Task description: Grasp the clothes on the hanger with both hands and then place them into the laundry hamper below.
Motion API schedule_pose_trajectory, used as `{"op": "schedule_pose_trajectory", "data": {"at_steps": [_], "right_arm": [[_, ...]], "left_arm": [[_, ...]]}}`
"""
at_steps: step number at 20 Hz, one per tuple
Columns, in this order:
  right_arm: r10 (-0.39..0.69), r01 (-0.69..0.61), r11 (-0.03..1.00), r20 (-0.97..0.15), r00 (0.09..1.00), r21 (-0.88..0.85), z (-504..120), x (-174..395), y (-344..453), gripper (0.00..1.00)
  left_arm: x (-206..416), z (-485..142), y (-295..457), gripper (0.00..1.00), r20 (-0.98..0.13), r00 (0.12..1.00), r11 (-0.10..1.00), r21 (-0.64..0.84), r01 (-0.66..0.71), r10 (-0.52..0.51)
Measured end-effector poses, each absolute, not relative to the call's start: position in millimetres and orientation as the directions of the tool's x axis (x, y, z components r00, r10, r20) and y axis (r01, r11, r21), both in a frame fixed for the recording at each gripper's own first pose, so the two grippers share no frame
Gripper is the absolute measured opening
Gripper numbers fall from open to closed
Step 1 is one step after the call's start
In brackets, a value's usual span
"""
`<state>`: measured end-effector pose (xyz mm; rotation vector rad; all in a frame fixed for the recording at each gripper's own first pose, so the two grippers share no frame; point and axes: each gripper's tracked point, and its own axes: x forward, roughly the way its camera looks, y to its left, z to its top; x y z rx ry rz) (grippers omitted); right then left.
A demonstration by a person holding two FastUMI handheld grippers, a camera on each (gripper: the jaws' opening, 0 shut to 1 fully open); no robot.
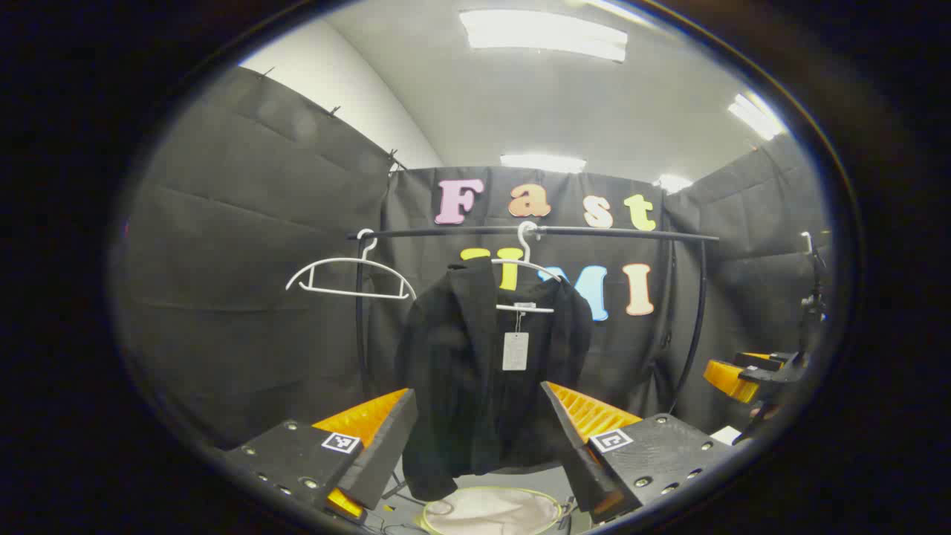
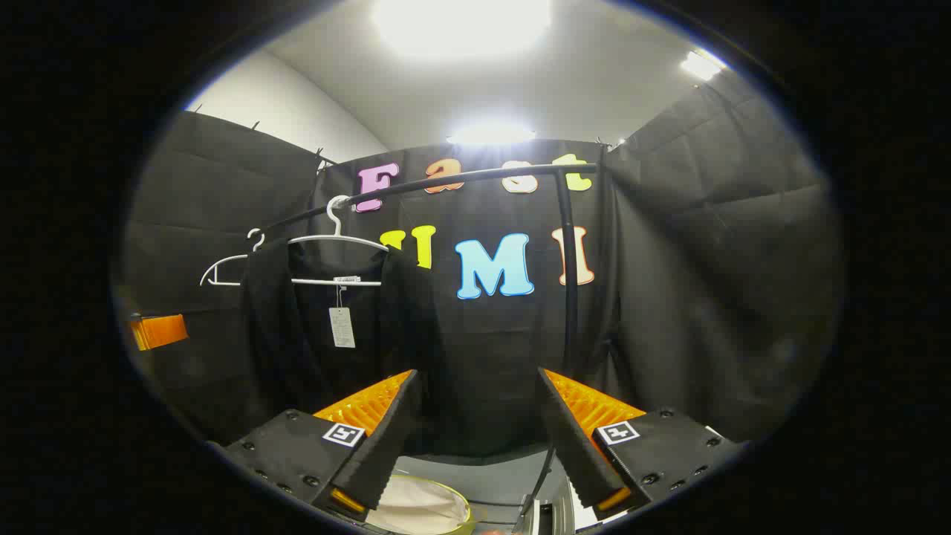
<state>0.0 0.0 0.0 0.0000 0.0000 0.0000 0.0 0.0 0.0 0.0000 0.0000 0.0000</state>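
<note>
A black jacket (image 1: 475, 371) hangs on a white hanger (image 1: 527, 286) from a black rail (image 1: 535, 232). It hangs straight down, long from top to bottom, with its open front facing the left gripper view. The cloth is dark and plain, with a collar at the top and the sides drooping loose. A small pale tag (image 1: 515, 351) dangles on a string inside the neck; it is too small to read. A second white hanger (image 1: 349, 279) hangs bare on the rail, just beside the jacket.

Below the jacket sits the laundry hamper (image 1: 490, 513), round, with a yellow-green rim and a pale inside.

The left gripper (image 1: 483, 431) has its two fingers spread wide, and the jacket's lower part shows between them, farther off. Nothing is held. Each finger carries a little square black-and-white marker.

In the right gripper view, the right gripper (image 2: 479, 438) is spread wide too, holding nothing. There the jacket is to the left.
</note>
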Motion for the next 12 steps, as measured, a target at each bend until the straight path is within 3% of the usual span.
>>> {"op": "schedule_pose_trajectory", "data": {"at_steps": [12], "right_arm": [[0.005,-0.005,1.0,0.004,1.0,-0.01,7.9,14.4,21.0,0.98]], "left_arm": [[15.9,-3.0,13.0,0.96,-0.007,1.0,1.0,0.0,0.017,-0.017]]}}
